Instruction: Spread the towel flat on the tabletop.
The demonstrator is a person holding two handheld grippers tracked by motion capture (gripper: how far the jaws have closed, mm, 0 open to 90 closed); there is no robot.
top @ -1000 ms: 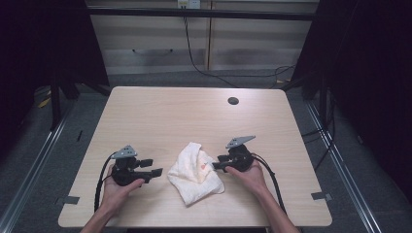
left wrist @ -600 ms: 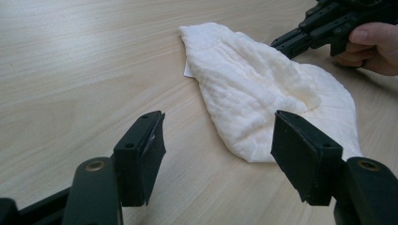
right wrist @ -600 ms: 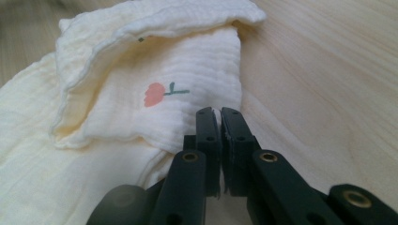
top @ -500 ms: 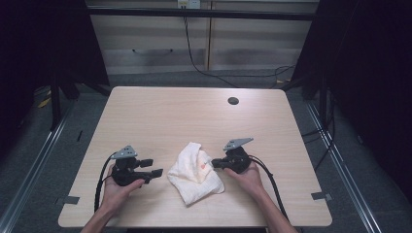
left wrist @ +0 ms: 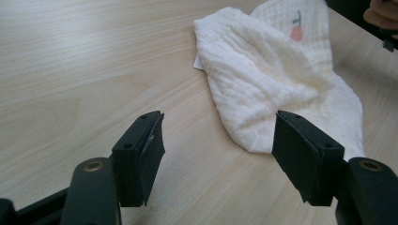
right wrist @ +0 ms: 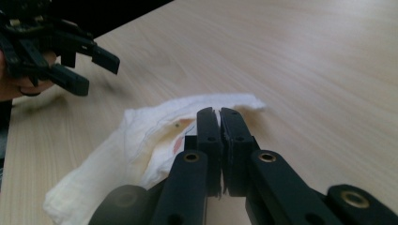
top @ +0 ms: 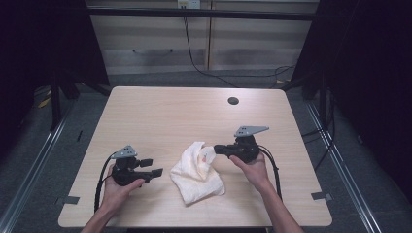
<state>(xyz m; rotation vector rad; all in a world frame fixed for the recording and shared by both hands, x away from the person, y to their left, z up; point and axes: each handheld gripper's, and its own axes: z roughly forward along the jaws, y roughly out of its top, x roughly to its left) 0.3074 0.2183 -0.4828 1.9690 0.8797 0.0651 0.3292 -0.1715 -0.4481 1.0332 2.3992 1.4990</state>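
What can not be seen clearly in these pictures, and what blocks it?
- Whether the right hand-held gripper pinches the white cloth: in the right gripper view the near-shut jaws hide the contact; the high view is too small.
- The cloth's near part: cut off by the right gripper view's bottom edge and hidden behind the jaws.
- The pink print on the cloth: too blurred in the left gripper view.

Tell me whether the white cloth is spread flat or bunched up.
Bunched up. The white cloth lies in a rumpled heap on the table, with layers folded over one another; the left gripper view shows thick overlapping folds.
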